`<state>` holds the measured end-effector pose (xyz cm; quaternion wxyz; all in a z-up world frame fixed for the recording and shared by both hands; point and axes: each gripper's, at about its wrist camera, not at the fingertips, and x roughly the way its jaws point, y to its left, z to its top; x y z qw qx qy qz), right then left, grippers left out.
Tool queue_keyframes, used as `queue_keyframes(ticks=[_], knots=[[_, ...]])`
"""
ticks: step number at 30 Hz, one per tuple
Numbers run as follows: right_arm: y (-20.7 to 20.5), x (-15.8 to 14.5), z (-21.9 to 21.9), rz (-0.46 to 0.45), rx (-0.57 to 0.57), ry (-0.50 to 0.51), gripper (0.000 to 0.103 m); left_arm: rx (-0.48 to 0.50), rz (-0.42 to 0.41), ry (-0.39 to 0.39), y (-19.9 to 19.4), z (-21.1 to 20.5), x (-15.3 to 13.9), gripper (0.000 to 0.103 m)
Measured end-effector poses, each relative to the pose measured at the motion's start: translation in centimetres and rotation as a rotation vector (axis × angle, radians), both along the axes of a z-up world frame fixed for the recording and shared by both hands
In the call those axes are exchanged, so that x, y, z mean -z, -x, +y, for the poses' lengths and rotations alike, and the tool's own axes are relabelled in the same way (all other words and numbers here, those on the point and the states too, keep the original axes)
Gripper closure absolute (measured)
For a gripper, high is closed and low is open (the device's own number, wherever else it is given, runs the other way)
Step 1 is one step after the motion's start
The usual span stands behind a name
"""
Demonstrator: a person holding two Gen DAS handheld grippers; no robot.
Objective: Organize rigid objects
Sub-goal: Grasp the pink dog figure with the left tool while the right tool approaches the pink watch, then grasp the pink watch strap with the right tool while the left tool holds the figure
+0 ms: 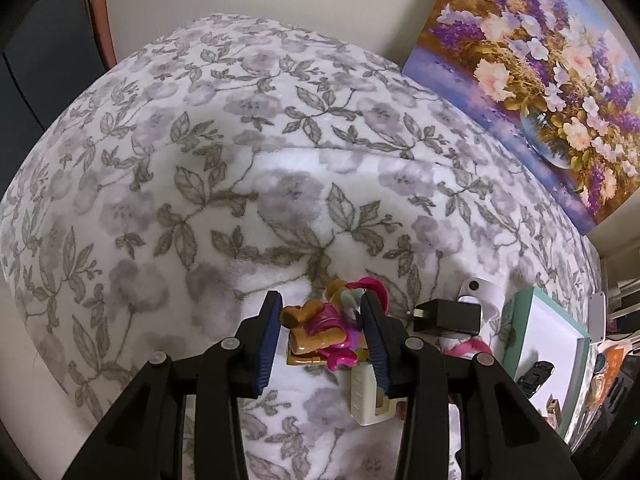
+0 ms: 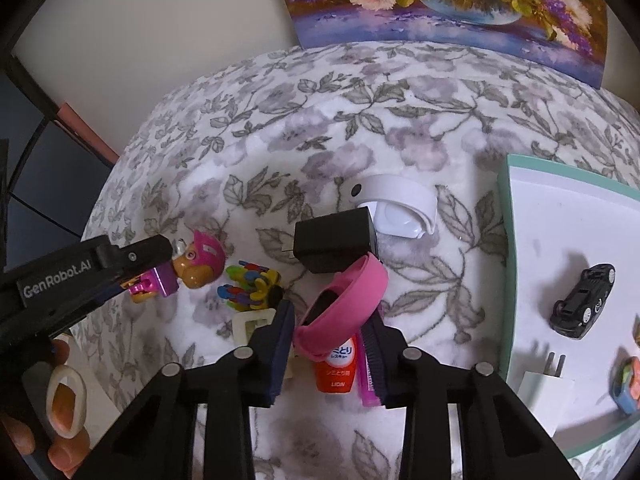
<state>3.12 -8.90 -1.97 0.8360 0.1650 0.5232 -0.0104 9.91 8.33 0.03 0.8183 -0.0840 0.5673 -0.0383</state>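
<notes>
While the left tool [image 1: 320, 332] is clamped on the toy figure [image 1: 320, 328], its two blue pads press the figure's sides; the figure wears a pink helmet and a pink and tan body, and in the right wrist view it hangs clear of the floral blanket [image 1: 200, 160] near the blanket's left edge. Under the left tool lies a cream clip [image 1: 366, 396] on the blanket.

Between the pads of the right tool [image 2: 330, 344] sits the pink wristband [image 2: 344, 304]; the jaws stand narrow, and whether both pads press on the band cannot be told. Below the band lie an orange tube [image 2: 336, 368] and a pink strip [image 2: 367, 380]. Just behind the band rests a black adapter [image 2: 334, 242], with a white round device [image 2: 396, 208] touching its far side. A multicoloured toy [image 2: 252, 284] lies beside the cream clip.

At the blanket's right edge lies a green-rimmed tray [image 2: 505, 280] carrying a black toy car [image 2: 582, 300] and a white plug [image 2: 548, 388]. A flower painting [image 1: 532, 68] leans against the wall at the far edge.
</notes>
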Motion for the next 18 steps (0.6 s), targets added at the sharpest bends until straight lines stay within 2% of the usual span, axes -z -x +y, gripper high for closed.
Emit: queue_keyframes(ticks=[7,13,18], knots=[[0.4,-1.0,-0.8,-0.027,0.001,-0.006,0.081,0.016,-0.024,0.01,0.6,-0.8,-0.9,0.061],[0.6,-0.5,-1.6,-0.002,0.007,0.003,0.087,0.032,-0.023,0.0,1.0,-1.8,-1.0,0.061],[0.7,0.8,-1.9,0.045,0.007,-0.002,0.087,0.049,-0.019,-0.009,1.2,-2.5,-0.9,0.061]])
